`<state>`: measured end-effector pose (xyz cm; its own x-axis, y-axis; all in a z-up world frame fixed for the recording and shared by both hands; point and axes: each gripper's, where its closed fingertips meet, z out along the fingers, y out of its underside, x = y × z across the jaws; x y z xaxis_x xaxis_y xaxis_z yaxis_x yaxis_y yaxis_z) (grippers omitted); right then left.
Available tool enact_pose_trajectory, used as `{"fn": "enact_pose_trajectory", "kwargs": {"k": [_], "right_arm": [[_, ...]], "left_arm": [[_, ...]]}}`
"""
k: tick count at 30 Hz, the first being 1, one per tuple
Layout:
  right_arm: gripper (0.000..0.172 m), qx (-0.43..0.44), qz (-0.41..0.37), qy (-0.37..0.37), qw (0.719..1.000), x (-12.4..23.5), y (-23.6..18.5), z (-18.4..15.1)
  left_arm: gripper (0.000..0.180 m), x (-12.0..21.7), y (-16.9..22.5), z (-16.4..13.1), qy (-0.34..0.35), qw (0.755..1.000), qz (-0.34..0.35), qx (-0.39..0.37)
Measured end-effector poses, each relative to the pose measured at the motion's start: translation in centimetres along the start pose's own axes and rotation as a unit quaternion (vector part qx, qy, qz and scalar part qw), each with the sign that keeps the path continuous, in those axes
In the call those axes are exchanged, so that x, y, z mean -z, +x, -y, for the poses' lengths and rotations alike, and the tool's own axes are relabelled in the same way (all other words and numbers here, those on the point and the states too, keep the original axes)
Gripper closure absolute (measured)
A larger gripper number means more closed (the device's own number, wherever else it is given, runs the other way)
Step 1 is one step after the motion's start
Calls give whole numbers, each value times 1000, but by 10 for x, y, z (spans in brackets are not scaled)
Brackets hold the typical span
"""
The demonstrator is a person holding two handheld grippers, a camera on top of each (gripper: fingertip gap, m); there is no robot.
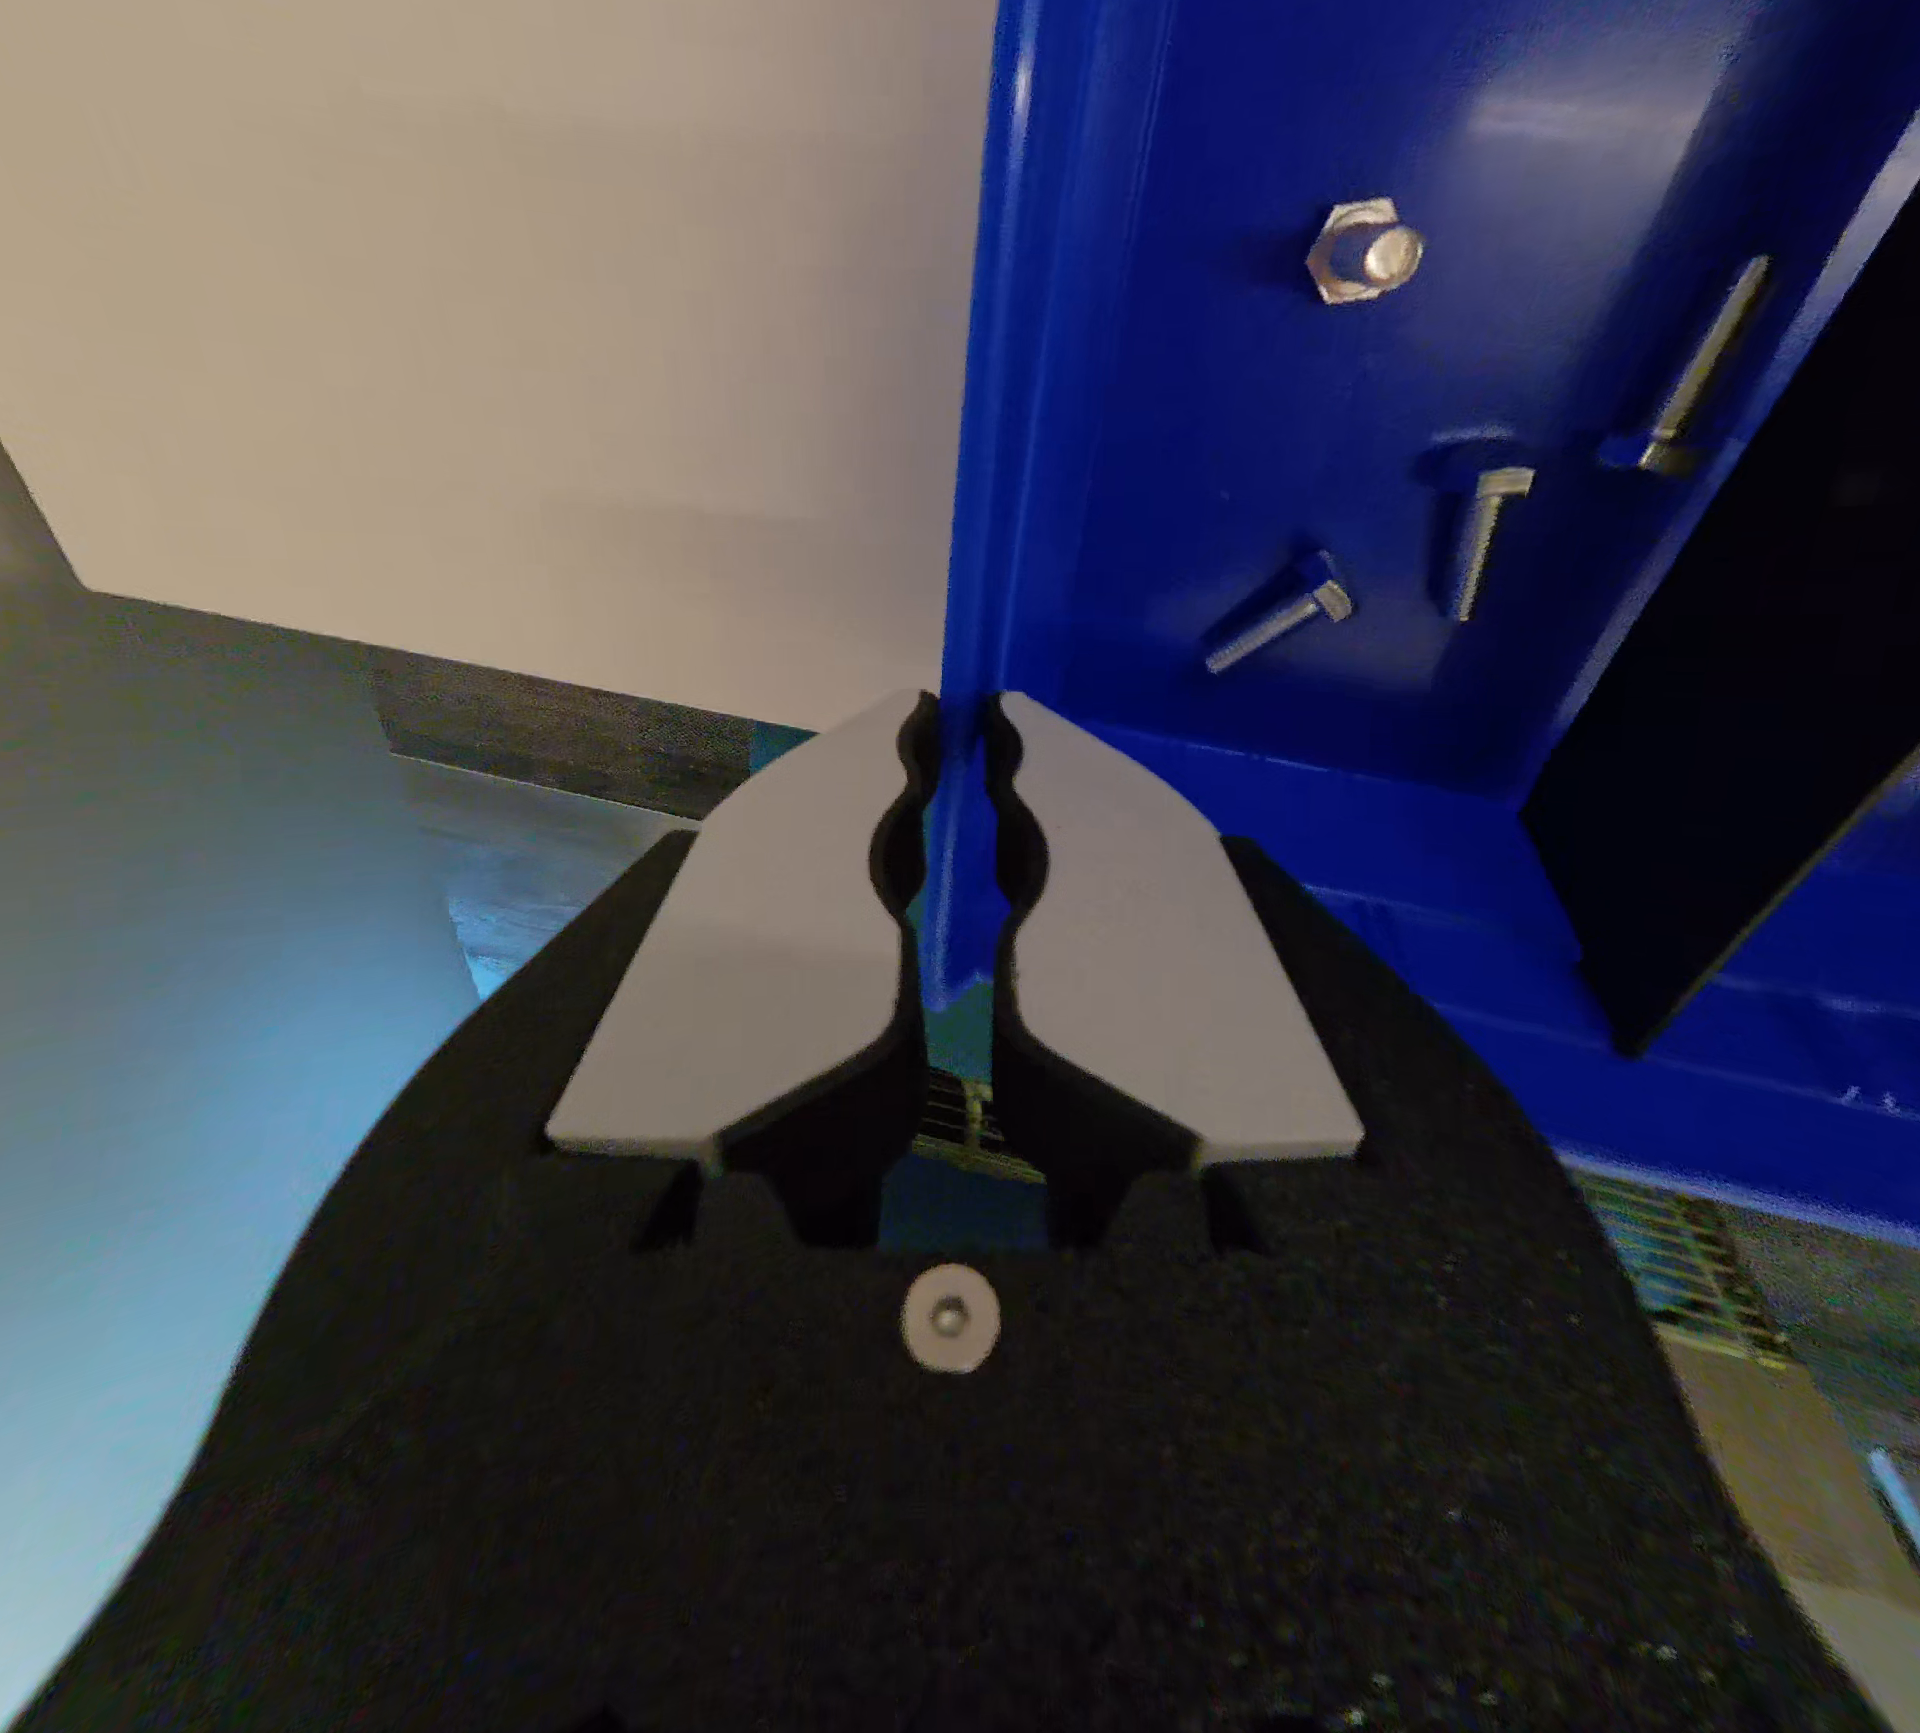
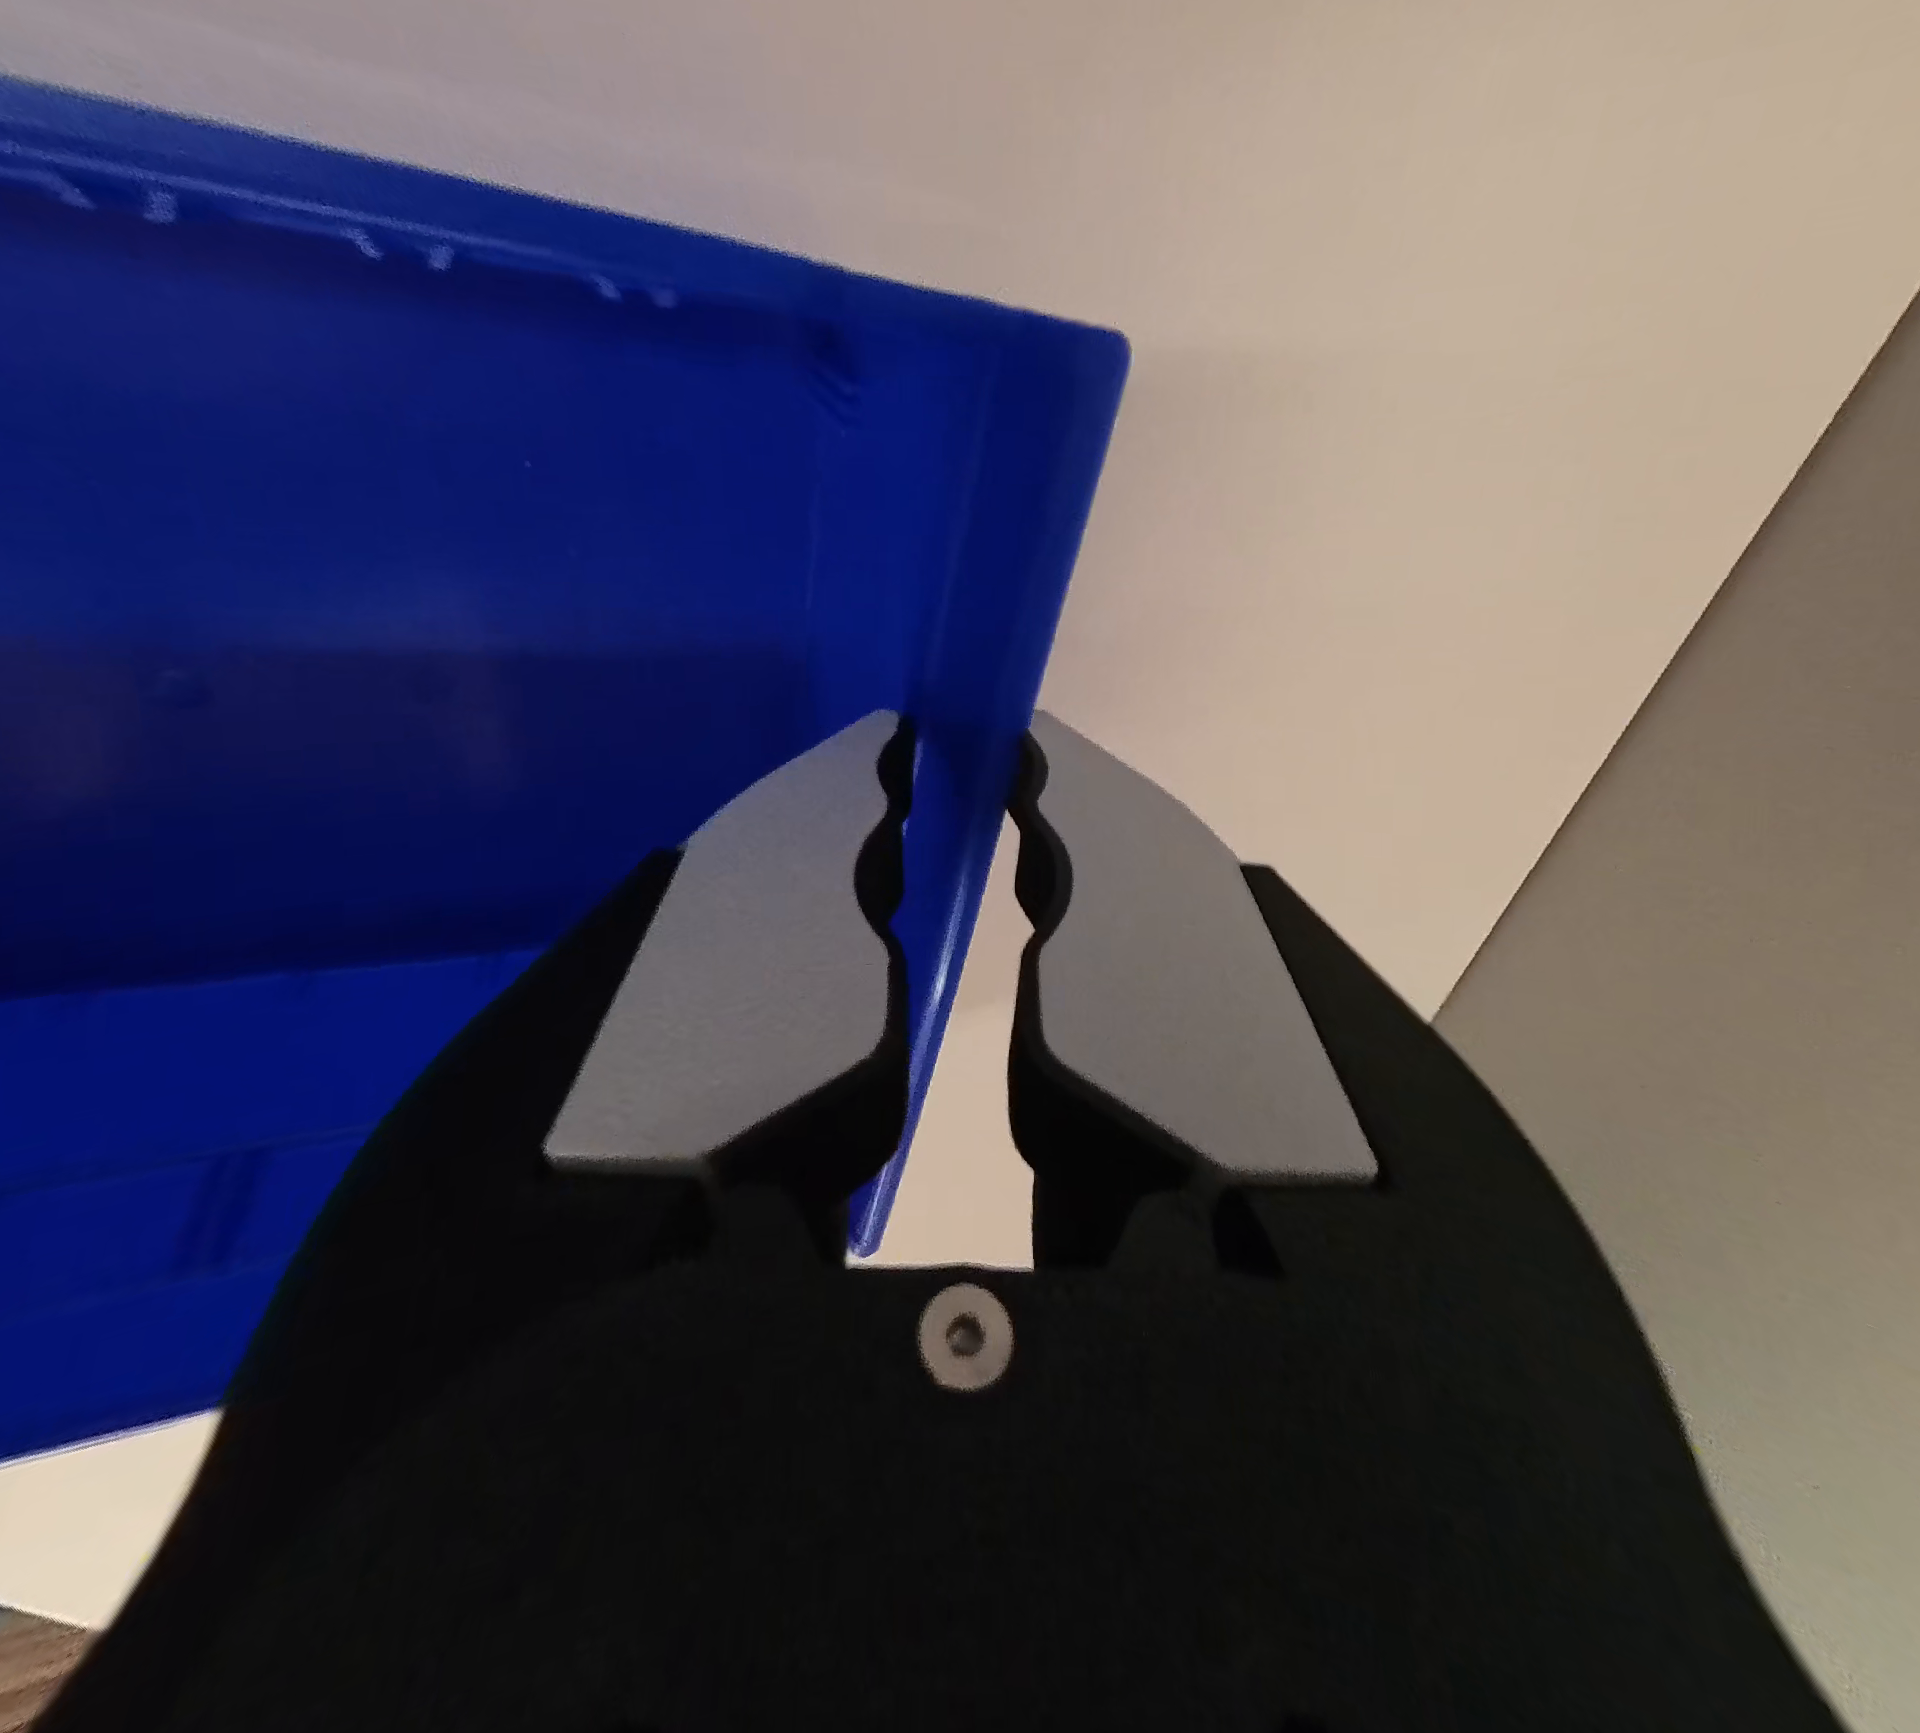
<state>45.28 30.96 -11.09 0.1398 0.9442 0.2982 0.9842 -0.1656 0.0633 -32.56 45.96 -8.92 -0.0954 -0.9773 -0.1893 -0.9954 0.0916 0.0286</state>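
Note:
My left gripper (image 1: pixel 961 719) is shut on the thin edge of a blue plastic bin's (image 1: pixel 1195 333) side wall; both black pads press on it. Inside the bin lie three silver bolts (image 1: pixel 1276 611) and a silver nut with a bolt end (image 1: pixel 1361 249), next to a black divider panel (image 1: pixel 1766 696). My right gripper (image 2: pixel 961 738) is shut on the edge wall at another side of the same blue bin (image 2: pixel 520 488), with its pads touching the wall near the fingertips. Neither view shows the other gripper.
A pale wall or surface (image 1: pixel 468 229) fills the background of both views. A dark wood-grain strip (image 1: pixel 540 727) runs behind the left gripper. A wire mesh (image 1: pixel 1683 1268) shows below the bin at the lower right. Left tips to right tips: about 80 cm.

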Motion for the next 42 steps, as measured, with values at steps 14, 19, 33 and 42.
{"fn": "enact_pose_trajectory", "kwargs": {"k": [14,19,33,42], "right_arm": [[154,-52,-24,-20,998,-1,6,-5],[134,-99,-91,-47,990,6,18,-16],[108,-300,-128,316,891,148,-87,168],[117,-284,-40,465,837,133,-168,322]], "left_arm": [[170,-2,-19,3,-18,996,28,80],[155,7,-28,-2,-23,988,106,114],[136,82,127,62,151,963,77,209],[143,1,180,38,63,943,-41,323]]}}
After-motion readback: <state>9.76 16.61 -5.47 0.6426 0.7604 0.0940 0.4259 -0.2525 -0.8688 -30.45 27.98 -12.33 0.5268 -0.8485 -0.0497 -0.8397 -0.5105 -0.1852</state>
